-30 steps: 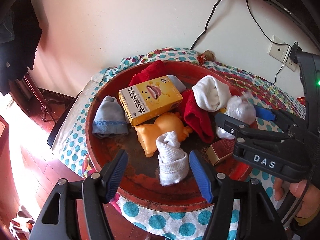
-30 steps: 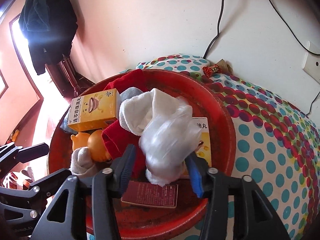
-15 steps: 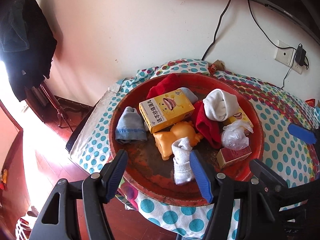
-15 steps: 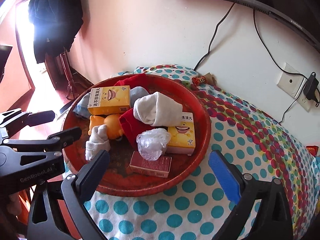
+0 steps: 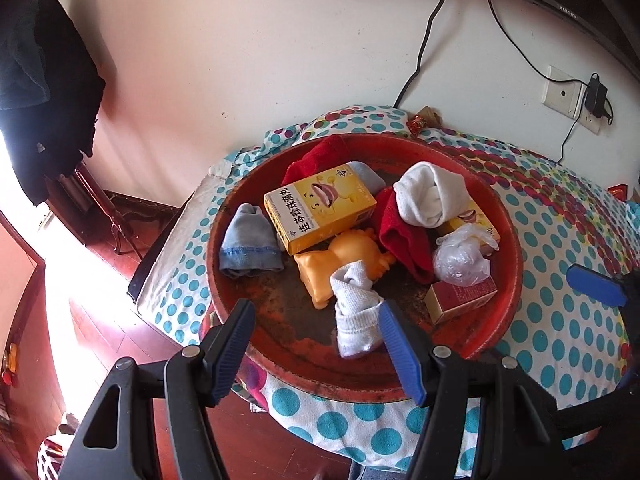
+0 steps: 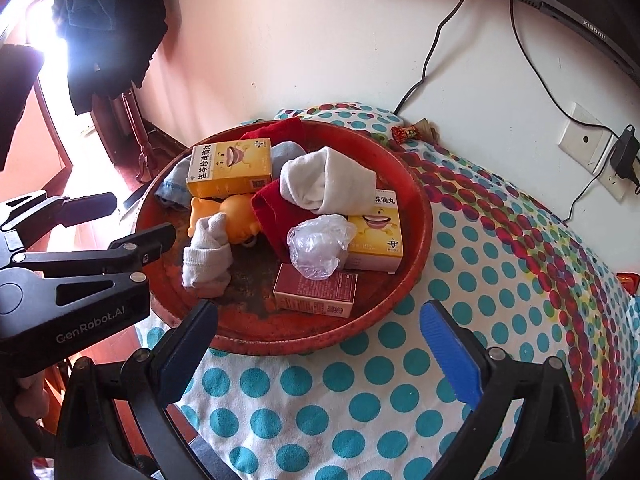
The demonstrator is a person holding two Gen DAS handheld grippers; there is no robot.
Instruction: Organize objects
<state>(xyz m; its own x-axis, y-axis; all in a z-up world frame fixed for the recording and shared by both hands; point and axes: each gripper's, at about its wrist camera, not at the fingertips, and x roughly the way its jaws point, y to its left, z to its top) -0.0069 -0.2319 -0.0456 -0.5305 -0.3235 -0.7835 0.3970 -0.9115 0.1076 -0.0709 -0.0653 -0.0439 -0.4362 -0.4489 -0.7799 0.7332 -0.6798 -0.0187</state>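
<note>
Polka-dot tablecloth (image 6: 500,280) carries the red tray (image 5: 516,264). Both grippers, left (image 5: 318,344) and right (image 6: 320,340), are released; only the left view frames the white sock (image 5: 356,316) between its jaws.

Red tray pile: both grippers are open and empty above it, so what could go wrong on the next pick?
1. The plastic bag rests on the dark red box and a yellow box; grabbing it may drag them.
2. The white sock touches the orange toy, risking a double grab.

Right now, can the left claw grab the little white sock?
Probably yes. The left claw is open, and the little white sock lies at the tray's near edge with nothing in front.
</note>
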